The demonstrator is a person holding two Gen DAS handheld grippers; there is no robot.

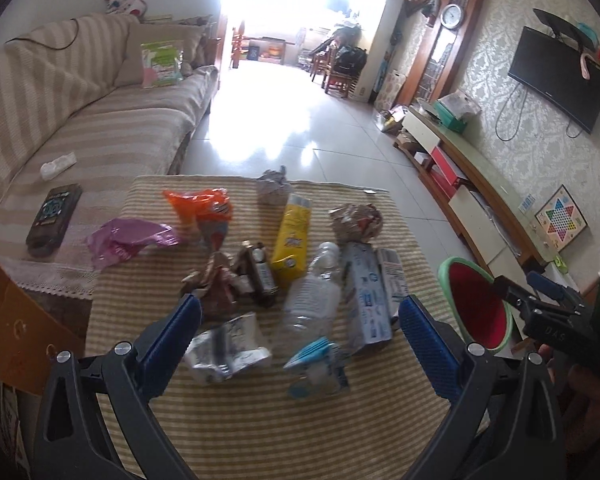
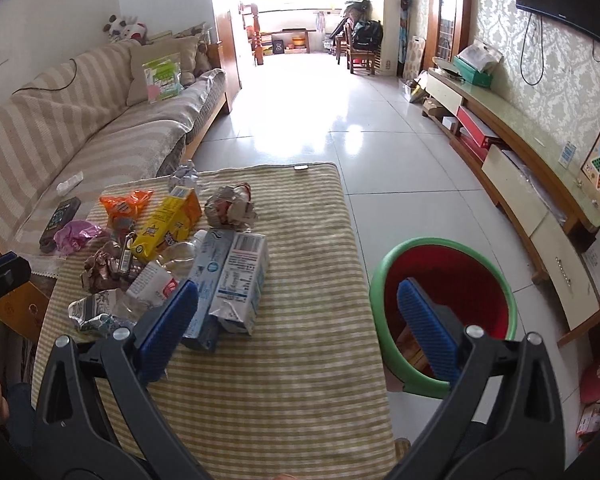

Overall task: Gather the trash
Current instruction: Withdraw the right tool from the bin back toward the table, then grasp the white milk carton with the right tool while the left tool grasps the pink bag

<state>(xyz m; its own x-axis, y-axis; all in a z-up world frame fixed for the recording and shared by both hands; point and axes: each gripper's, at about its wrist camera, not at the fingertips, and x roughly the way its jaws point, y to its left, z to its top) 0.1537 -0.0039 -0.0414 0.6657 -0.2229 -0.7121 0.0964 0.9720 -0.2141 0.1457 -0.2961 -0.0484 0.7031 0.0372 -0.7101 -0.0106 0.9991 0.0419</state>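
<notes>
Trash lies scattered on a striped table mat point(image 1: 260, 420) point(image 2: 300, 360): a clear plastic bottle point(image 1: 312, 300), a yellow carton point(image 1: 292, 240) point(image 2: 164, 226), white-blue cartons point(image 1: 370, 292) point(image 2: 236, 280), an orange wrapper point(image 1: 202, 208) point(image 2: 126, 204), a pink wrapper point(image 1: 128, 238), crumpled paper balls point(image 1: 356, 220) point(image 2: 232, 206) and foil scraps point(image 1: 228, 350). A red bin with a green rim point(image 1: 480, 308) point(image 2: 446, 304) stands on the floor right of the table. My left gripper point(image 1: 300, 332) hovers open above the bottle and scraps. My right gripper point(image 2: 298, 320) is open over the mat's right side, near the bin.
A striped sofa point(image 1: 80, 128) runs along the left with a remote point(image 1: 54, 214) and a green bag on it. A low TV cabinet point(image 2: 520, 168) lines the right wall. A cardboard box point(image 1: 12, 328) sits at the left. Tiled floor point(image 2: 340, 120) stretches beyond the table.
</notes>
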